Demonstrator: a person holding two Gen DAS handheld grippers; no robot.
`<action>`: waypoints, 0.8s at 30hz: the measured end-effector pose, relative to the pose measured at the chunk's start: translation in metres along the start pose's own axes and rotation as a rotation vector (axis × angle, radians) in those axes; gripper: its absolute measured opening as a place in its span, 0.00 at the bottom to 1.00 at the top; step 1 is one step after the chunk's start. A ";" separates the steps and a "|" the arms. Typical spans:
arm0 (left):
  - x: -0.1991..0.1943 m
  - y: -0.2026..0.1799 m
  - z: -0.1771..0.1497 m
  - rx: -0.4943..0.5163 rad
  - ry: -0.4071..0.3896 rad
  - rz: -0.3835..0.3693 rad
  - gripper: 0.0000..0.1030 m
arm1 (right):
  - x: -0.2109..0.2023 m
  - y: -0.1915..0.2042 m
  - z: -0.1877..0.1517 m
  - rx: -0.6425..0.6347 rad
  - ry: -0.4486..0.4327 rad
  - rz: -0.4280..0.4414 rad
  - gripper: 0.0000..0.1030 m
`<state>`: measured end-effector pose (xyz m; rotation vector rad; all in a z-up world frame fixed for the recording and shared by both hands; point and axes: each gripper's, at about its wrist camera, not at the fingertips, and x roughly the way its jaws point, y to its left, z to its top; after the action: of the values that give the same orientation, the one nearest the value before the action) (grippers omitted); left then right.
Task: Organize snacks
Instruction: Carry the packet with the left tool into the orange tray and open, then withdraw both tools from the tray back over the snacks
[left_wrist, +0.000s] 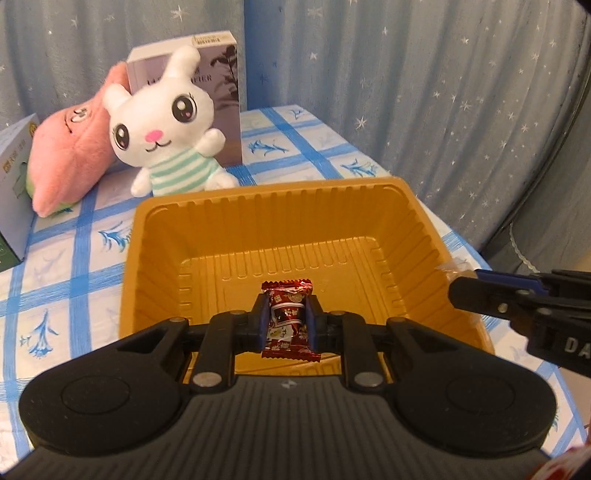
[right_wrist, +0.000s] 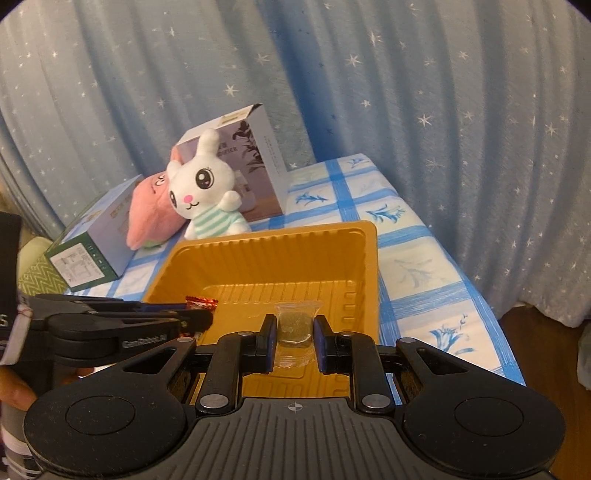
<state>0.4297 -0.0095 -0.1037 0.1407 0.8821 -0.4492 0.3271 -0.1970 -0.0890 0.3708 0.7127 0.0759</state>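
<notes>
**Q:** Black gripper housing fills the bottom of both views. What are the grippers carrying?

**A:** In the left wrist view, the left gripper is clenched on a red foil-wrapped candy, at centre frame just below the middle. The packet stands upright between the blue pads, its crimped ends sticking out above and below. In the right wrist view, the right gripper grasps a clear packet with a dark round sweet inside, also at centre frame. Its pads look set slightly apart from the dark sweet and seem to pinch only the wrapper.

**Q:** Where do they sit relative to the container?

**A:** Both hang over the near edge of a ribbed gold plastic tray whose floor shows bare. Neither snack has been put down yet.

**Q:** What lies beyond?

**A:** The tray rests on a blue-and-white checked tablecloth. At upper left sit a white plush rabbit, a pink plush toy and cardboard boxes, against a starred blue curtain.

**Q:** What might go wrong?

**A:** The grippers meet close together at the tray's near corner, so they could knock each other. The thin clear wrapper could slip early. A release too near the rim could drop a snack onto the cloth, and the light tray may slide if bumped.
</notes>
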 end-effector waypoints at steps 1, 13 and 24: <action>0.004 0.000 0.000 -0.003 0.008 -0.001 0.18 | 0.001 -0.001 0.000 0.003 0.002 -0.003 0.21; 0.008 0.014 -0.007 -0.038 0.034 0.006 0.18 | 0.011 -0.006 0.003 0.011 0.017 -0.003 0.21; -0.016 0.033 -0.016 -0.086 0.009 0.011 0.21 | 0.034 0.005 0.010 0.002 0.020 0.034 0.21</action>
<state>0.4235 0.0298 -0.1033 0.0688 0.9080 -0.4002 0.3596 -0.1889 -0.1016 0.3845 0.7266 0.1113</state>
